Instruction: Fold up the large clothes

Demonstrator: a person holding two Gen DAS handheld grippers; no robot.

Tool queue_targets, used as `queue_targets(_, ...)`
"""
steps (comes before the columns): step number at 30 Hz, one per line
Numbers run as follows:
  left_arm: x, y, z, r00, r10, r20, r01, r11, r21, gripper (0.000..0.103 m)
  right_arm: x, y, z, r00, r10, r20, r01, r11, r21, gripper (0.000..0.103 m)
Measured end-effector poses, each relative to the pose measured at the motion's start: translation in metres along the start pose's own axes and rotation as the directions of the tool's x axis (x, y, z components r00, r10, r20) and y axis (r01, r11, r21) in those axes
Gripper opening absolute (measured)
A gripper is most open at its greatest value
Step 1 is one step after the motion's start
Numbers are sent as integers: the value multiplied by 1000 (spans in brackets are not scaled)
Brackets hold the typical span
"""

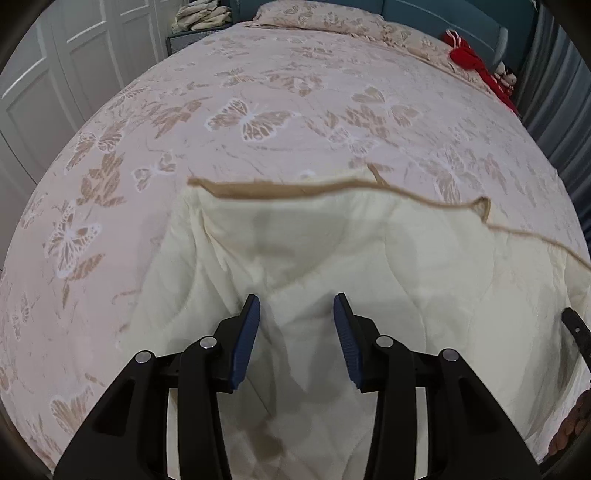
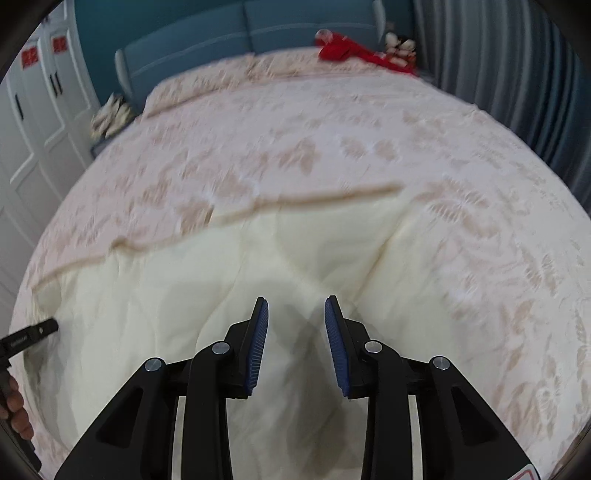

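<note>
A cream quilted blanket (image 1: 332, 240) with a tan trimmed edge (image 1: 258, 186) lies rumpled on the near part of a bed. The bedspread (image 1: 258, 92) under it is pink with a butterfly print. My left gripper (image 1: 296, 297) hovers just above the cream cloth, its blue pads apart and nothing clamped between them. In the right wrist view, which is blurred, the same blanket (image 2: 221, 266) fills the foreground. My right gripper (image 2: 296, 299) stands open over it too, pads clear of the fabric. The left gripper (image 2: 33, 336) and the hand (image 2: 14, 406) holding it show at the left edge.
A red garment (image 1: 469, 59) and soft toys (image 2: 400, 46) lie at the bed's far right corner. A pillow (image 1: 325, 16) rests by the blue headboard (image 2: 221, 29). Folded cloth (image 1: 201, 16) is stacked at far left beside white wardrobe doors (image 1: 55, 74). Grey curtains (image 2: 517, 74) hang on the right.
</note>
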State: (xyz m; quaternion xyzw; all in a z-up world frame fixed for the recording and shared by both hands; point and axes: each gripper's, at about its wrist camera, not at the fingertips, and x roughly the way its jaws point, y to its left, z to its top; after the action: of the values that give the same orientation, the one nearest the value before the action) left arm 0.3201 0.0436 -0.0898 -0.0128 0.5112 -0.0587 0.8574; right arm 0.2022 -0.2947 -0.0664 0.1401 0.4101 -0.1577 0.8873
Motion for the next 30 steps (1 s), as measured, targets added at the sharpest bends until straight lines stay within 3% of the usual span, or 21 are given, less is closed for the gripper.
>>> queue_targets(3,0,17,17,1000,-15,18,16,998,-59,40,-6,-18,15,999,-17,33,15,999,49,40)
queue_targets(8,8,45,32,998,-55,11,56,983,-175,41,9,-43,33,998,-54,23,51,992,118,41)
queue_targets(14,13,66,37,993,-114,37,119,945,-304,41,41,-50,40,998,-26,-57,35,986,164,43)
queue_targets(18,5,80,33,988,-143,65,157,918,-365,41,33,-54,37,999,-31,-33,36,981,192,44)
queue_targets(22,-20,91,28,990,-75,123,114,932,-345,54,23,-56,33,997,-75,-3,75,985,153,49)
queue_targets(28,17,95,32,993,-115,24,116,931,-345,52,41,-64,29,998,-29,-56,41,975,219,51)
queue_targets(29,22,96,31,991,-136,17,133,927,-350,49,47,-62,30,998,-4,-70,20,975,220,45)
queue_targets(30,26,96,32,987,-158,15,153,921,-358,43,50,-58,32,997,5,-76,11,978,208,30)
